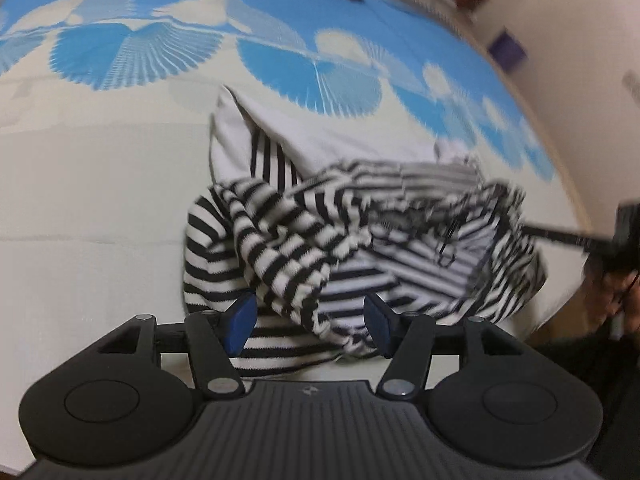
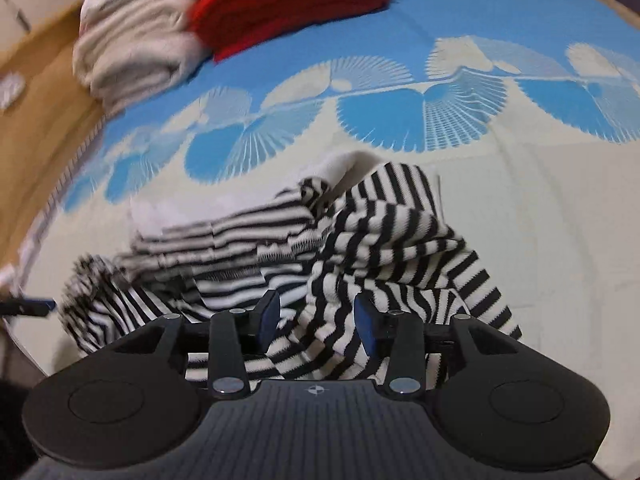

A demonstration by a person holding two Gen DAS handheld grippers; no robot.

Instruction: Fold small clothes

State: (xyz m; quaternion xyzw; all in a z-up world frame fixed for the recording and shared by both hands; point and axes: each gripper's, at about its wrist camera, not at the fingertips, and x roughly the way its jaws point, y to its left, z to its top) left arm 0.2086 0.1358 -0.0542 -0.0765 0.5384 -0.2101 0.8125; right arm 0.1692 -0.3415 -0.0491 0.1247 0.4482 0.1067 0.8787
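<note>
Striped black-and-white garment [image 1: 320, 240] lies crumpled on the white-and-blue bedspread [image 1: 100, 180], unfolded. Left gripper [image 1: 310, 320] and right gripper [image 2: 316, 322] hover at its near edge, jaws spread, gripping nothing, seemingly seeking corners to grasp.

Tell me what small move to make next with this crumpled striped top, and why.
Probably close the left tool on the fabric edge between its open fingers. The striped top lies bunched on the bedspread, nothing is gripped yet, and the right tool is also open over the heap, so the top can then be lifted and spread flat.
</note>
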